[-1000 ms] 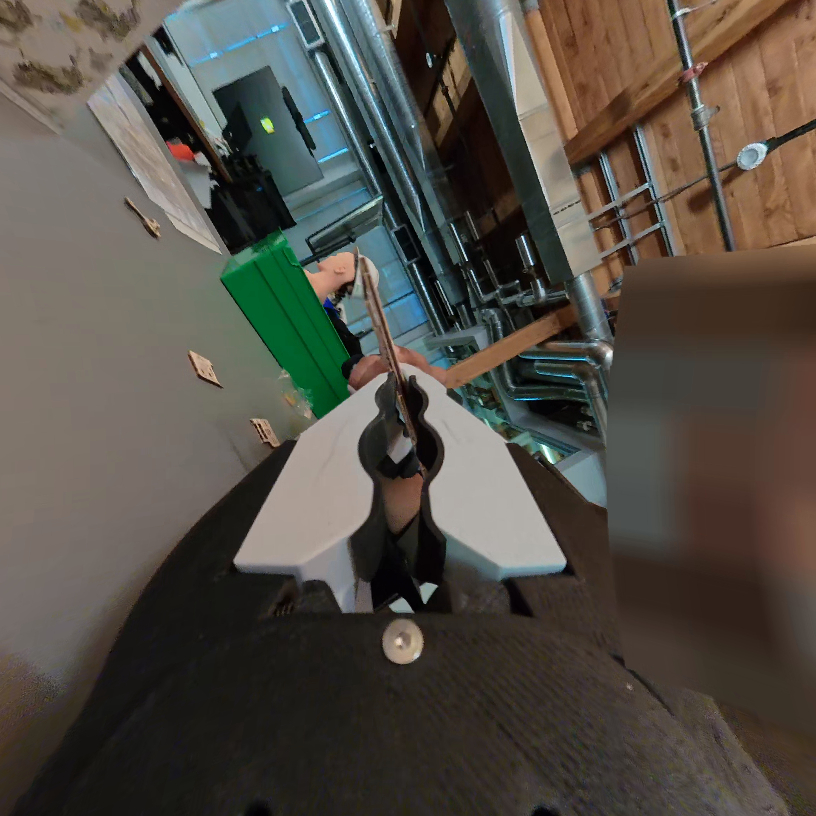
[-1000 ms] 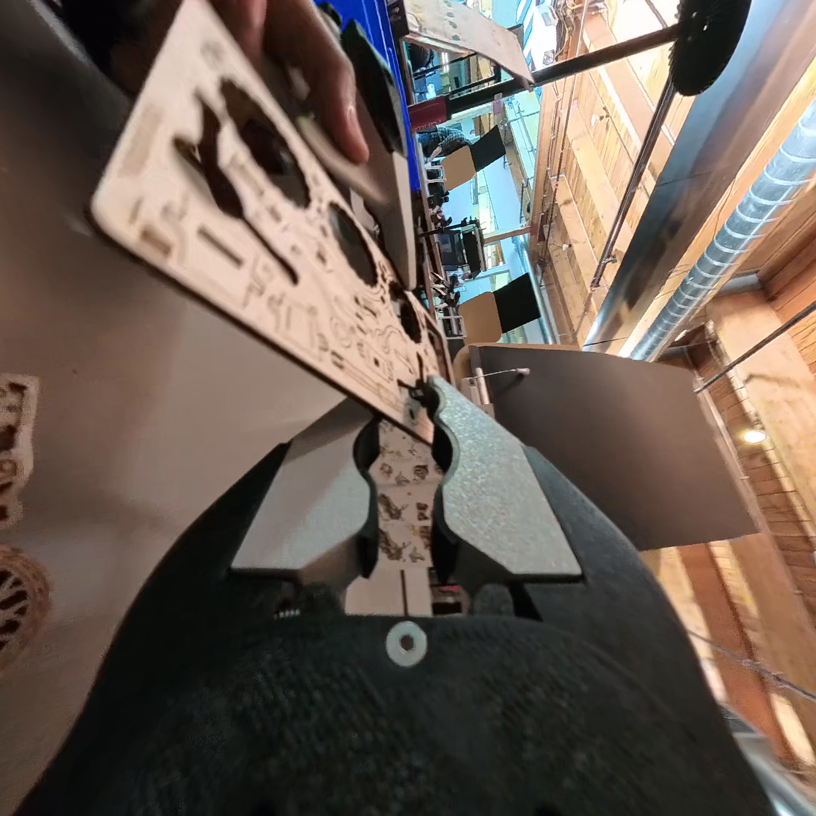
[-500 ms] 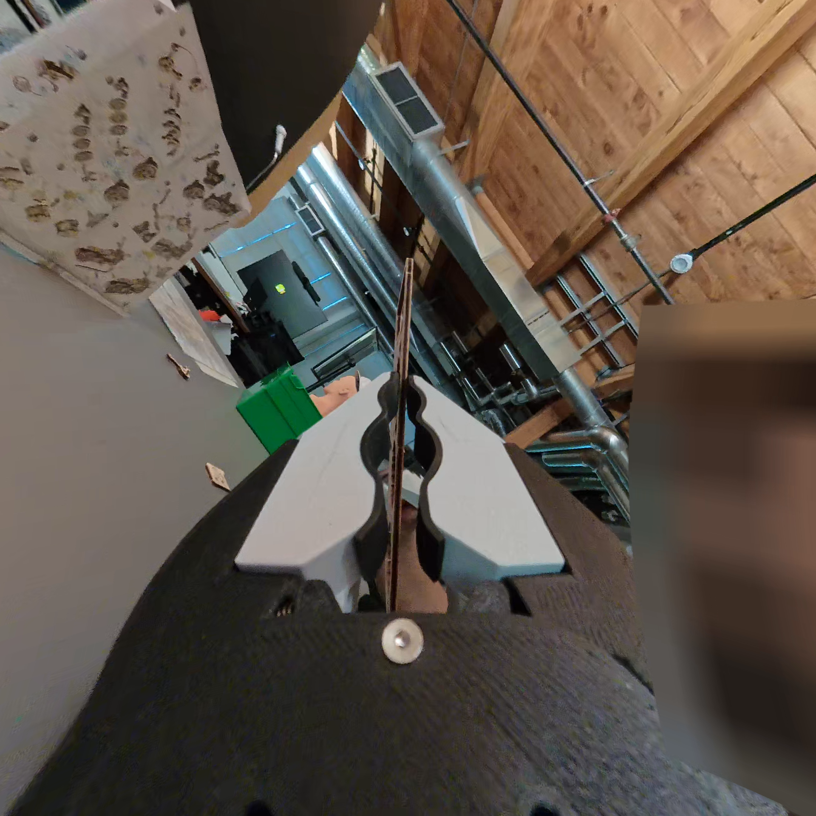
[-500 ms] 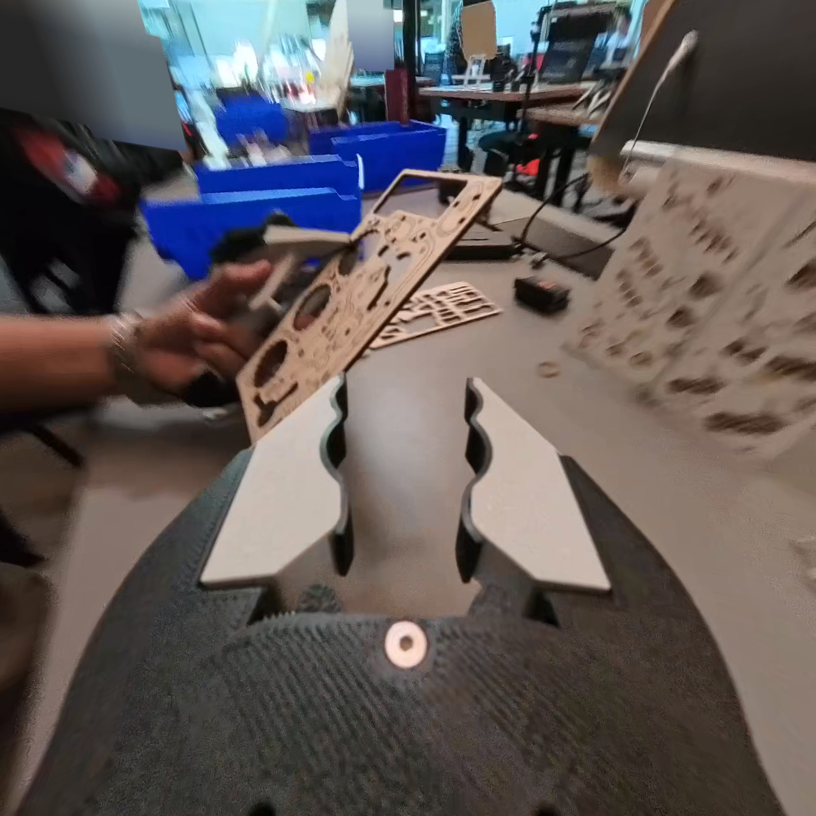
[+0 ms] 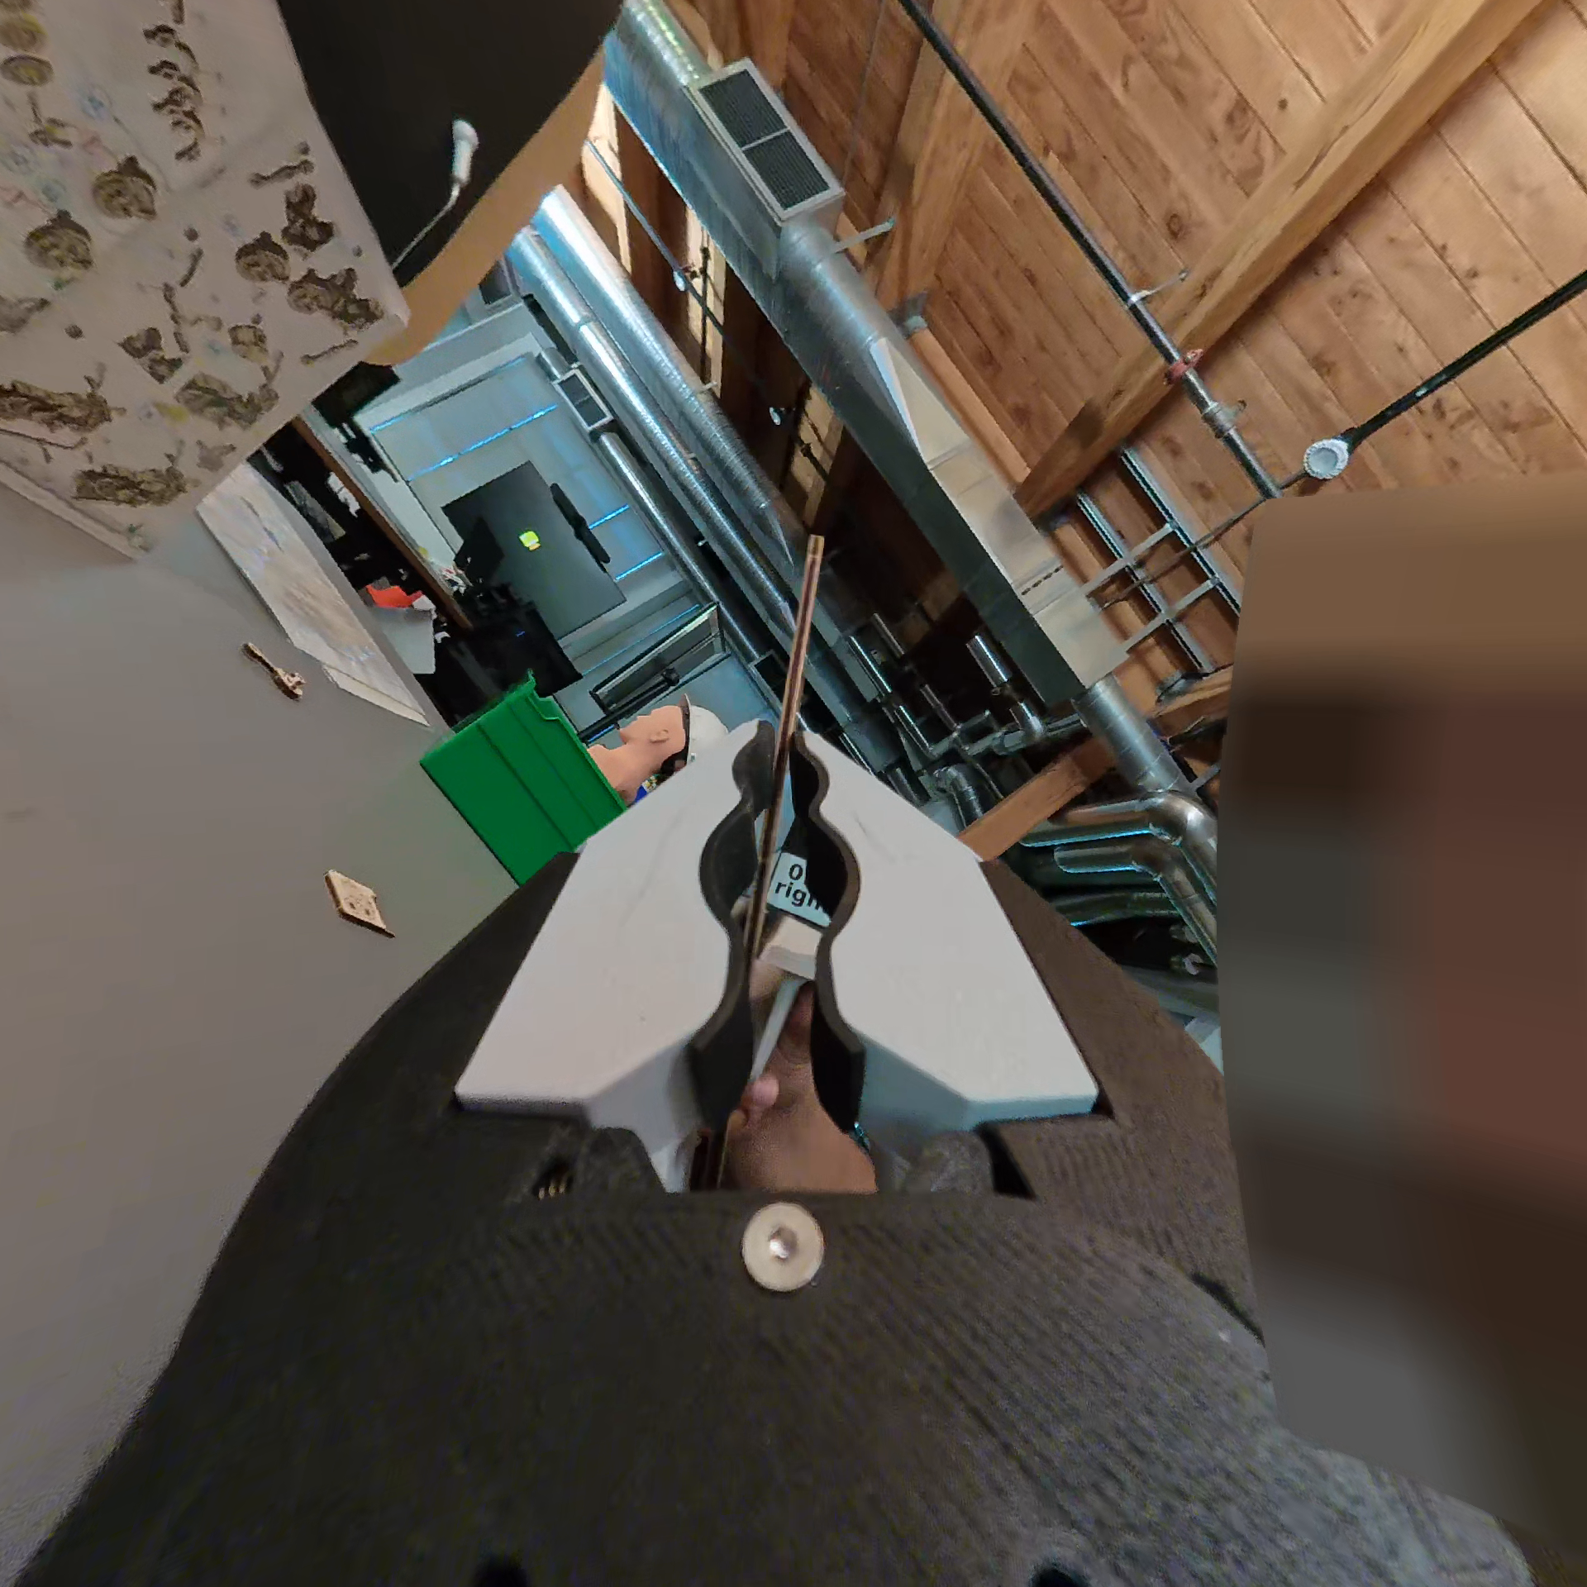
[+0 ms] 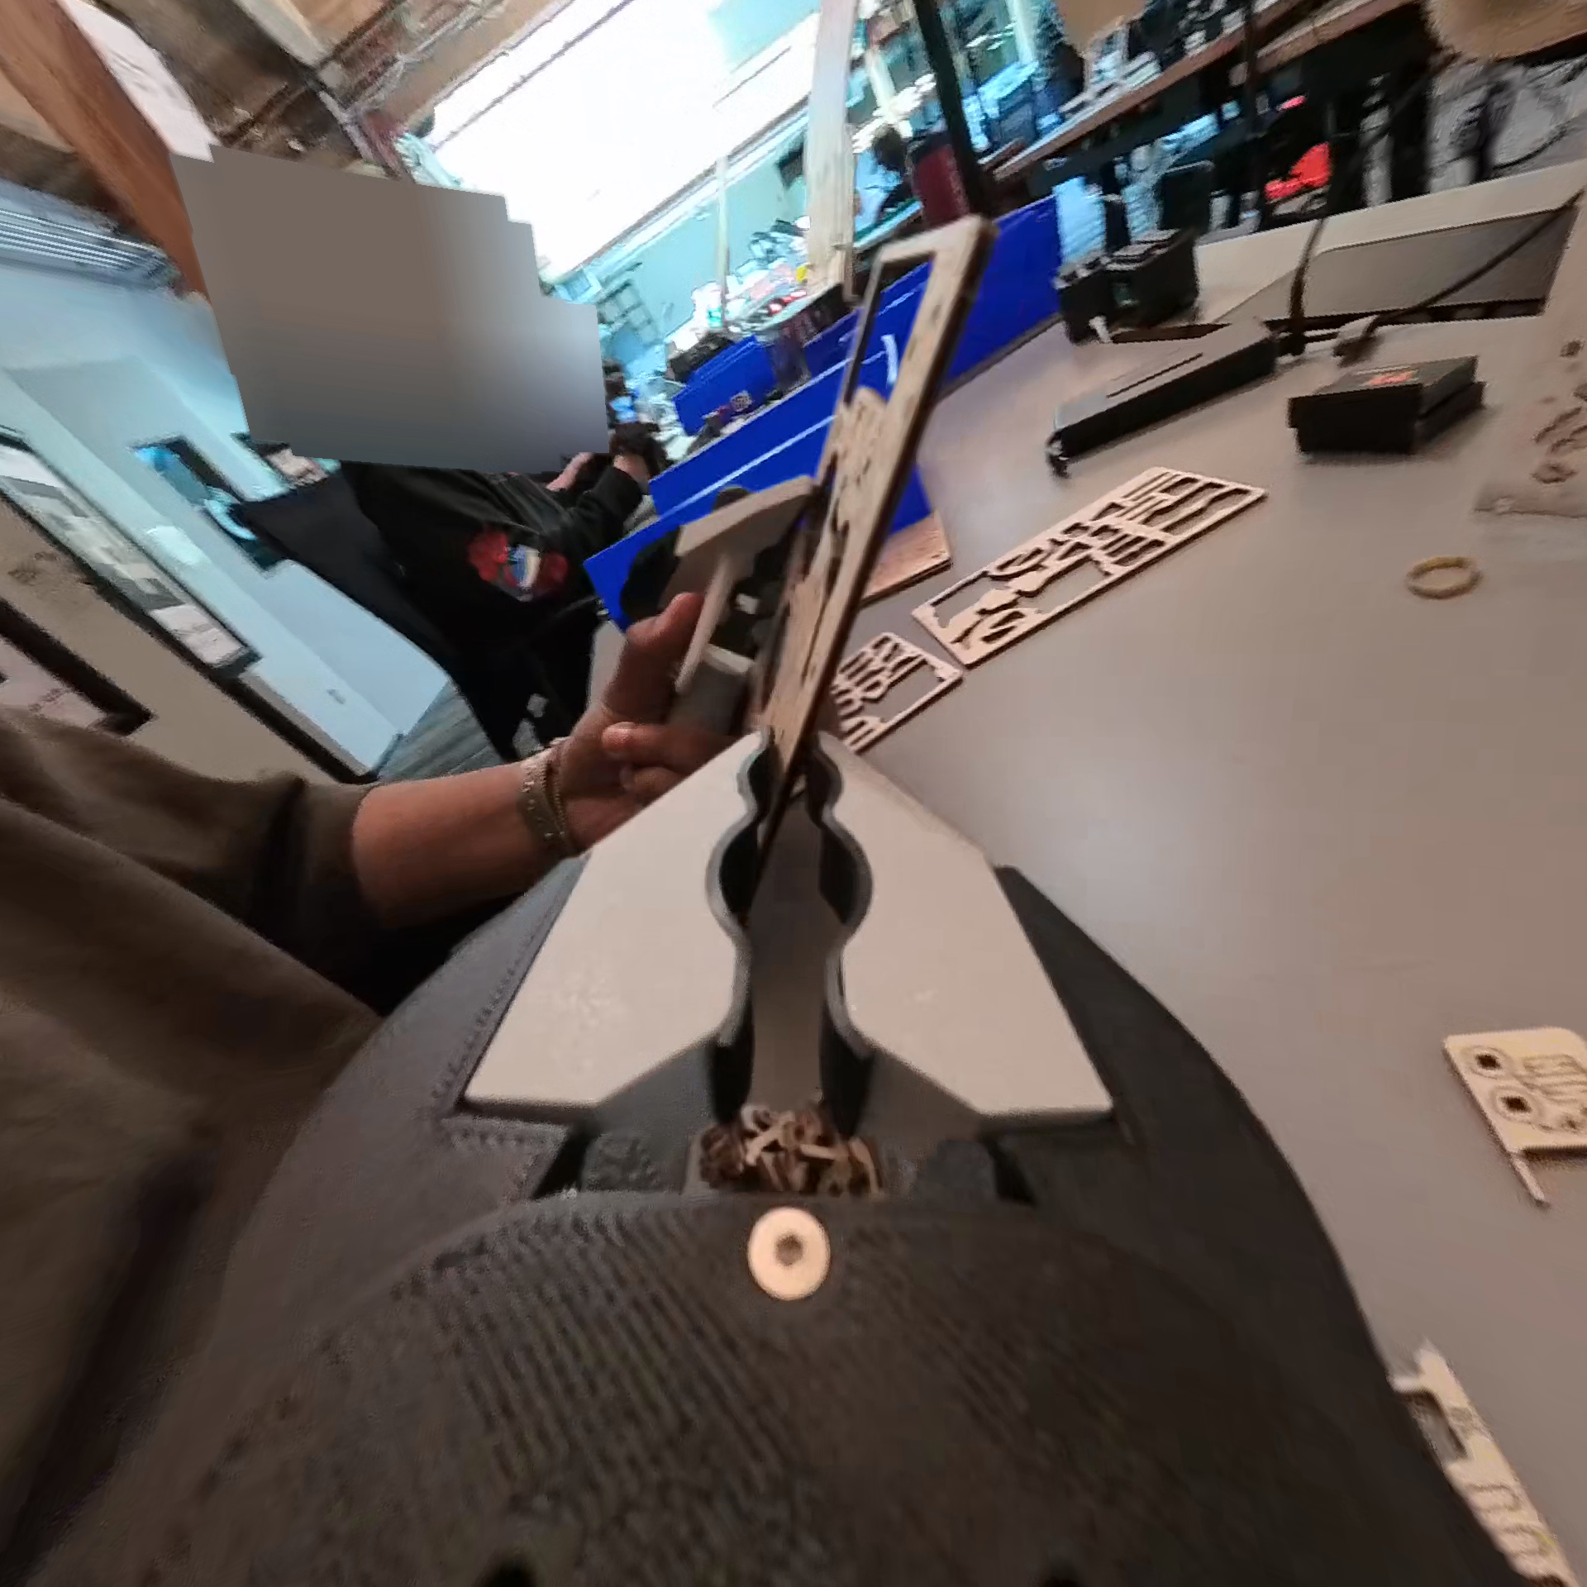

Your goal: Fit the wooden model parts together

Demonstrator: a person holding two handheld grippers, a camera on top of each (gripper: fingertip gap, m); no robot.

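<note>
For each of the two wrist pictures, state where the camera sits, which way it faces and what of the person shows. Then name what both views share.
Left wrist view: on the left gripper, tilted up toward the wooden ceiling; fingers clamp the wooden sheet edge-on.
Right wrist view: on the right gripper, facing across the grey table; a hand and sleeve show.
Shared: the same wooden sheet, gripped by both.

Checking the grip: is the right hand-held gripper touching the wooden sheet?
Touching: the right wrist view shows the right hand-held gripper closed on the wooden sheet edge.
</note>
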